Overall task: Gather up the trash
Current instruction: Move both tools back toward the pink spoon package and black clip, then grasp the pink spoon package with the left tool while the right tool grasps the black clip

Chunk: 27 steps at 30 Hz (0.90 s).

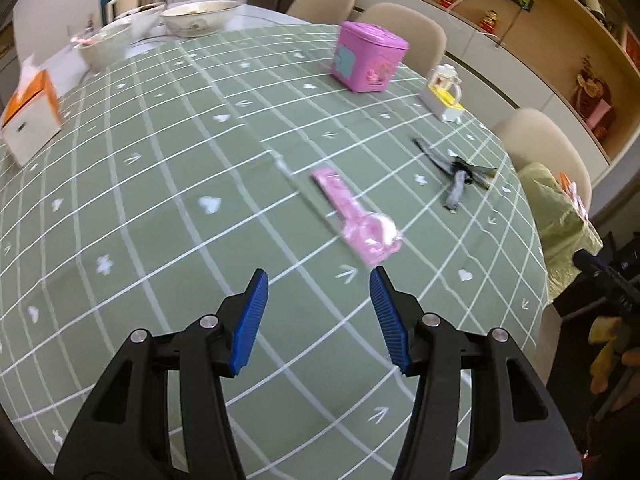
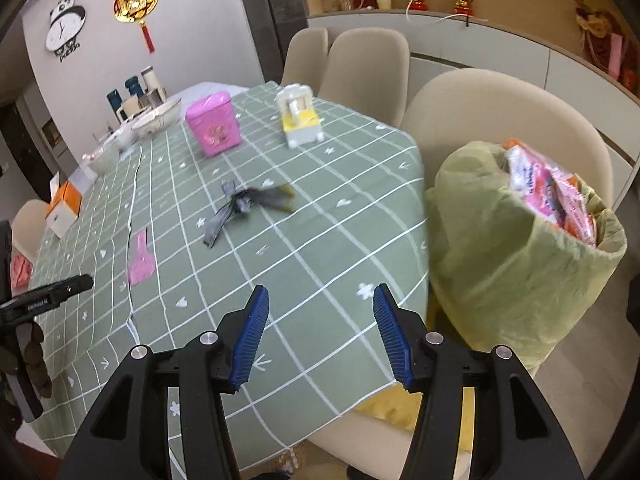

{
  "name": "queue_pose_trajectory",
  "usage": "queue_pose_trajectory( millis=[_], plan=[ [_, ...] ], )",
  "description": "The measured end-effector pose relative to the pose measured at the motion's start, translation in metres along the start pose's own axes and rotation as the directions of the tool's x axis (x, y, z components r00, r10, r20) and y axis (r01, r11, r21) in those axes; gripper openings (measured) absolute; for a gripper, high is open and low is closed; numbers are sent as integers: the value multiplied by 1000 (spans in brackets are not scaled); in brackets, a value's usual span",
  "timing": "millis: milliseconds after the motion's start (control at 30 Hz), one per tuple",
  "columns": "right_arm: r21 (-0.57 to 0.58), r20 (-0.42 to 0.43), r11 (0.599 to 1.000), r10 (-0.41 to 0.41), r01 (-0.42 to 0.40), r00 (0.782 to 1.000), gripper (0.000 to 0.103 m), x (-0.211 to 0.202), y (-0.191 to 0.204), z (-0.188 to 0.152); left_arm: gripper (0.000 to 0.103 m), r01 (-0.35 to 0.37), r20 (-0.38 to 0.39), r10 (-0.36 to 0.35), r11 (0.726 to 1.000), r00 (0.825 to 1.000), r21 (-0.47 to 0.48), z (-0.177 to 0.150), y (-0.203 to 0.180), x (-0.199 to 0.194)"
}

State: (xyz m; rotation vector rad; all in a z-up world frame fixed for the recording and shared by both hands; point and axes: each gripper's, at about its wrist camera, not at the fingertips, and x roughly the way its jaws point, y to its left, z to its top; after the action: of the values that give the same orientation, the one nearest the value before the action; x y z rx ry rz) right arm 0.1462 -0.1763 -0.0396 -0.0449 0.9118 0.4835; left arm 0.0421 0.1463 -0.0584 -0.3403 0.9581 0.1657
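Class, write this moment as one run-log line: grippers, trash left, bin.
left gripper: open, near pink wrapper | right gripper: open, empty | grey wrapper: on table | bin bag: holds wrappers

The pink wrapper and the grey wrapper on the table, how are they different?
The pink wrapper is flat and spread out; the grey wrapper is twisted and knotted in the middle. The pink one lies just ahead of the open left gripper; the grey one lies farther off, nearer the table edge. Both lie loose on the green tablecloth.

On green checked tablecloth (image 2: 320, 208) you had: one pink wrapper (image 1: 354, 216), one grey wrapper (image 2: 248, 204), one pink box (image 1: 366, 58), one tissue box (image 1: 30, 118), three bowls (image 1: 200, 18); beside it, three chairs (image 2: 368, 68), one lined bin (image 2: 520, 248).
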Motion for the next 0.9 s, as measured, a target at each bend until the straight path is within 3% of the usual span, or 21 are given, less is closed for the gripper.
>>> queue_pose_trajectory(
  millis=[300, 433, 533, 567, 633, 733, 900],
  plan=[
    [5, -20, 1000, -25, 25, 999, 52, 2, 3, -16, 50, -32, -22, 32, 999, 999, 34, 27, -43, 57],
    [-1, -18, 998, -55, 55, 998, 52, 3, -1, -16, 46, -104, -25, 107, 991, 994, 85, 29, -61, 73],
    [2, -7, 999, -36, 36, 999, 52, 11, -2, -6, 42, -26, -32, 29, 996, 999, 83, 30, -65, 69],
    [2, -5, 1000, -23, 23, 1000, 52, 17, -1, -1, 36, -2, -31, 4, 996, 1000, 87, 30, -66, 65],
    [9, -3, 1000, 19, -19, 1000, 52, 31, 3, 10, 36, 37, -32, -34, 995, 999, 93, 29, -69, 55],
    [26, -10, 996, 82, -81, 997, 52, 61, 16, 30, 36, 51, -29, -48, 994, 998, 96, 28, -70, 41],
    [0, -11, 994, 110, -110, 994, 52, 107, 49, 64, 36, 45, -20, -43, 997, 999, 63, 29, -58, 20]
  ],
)
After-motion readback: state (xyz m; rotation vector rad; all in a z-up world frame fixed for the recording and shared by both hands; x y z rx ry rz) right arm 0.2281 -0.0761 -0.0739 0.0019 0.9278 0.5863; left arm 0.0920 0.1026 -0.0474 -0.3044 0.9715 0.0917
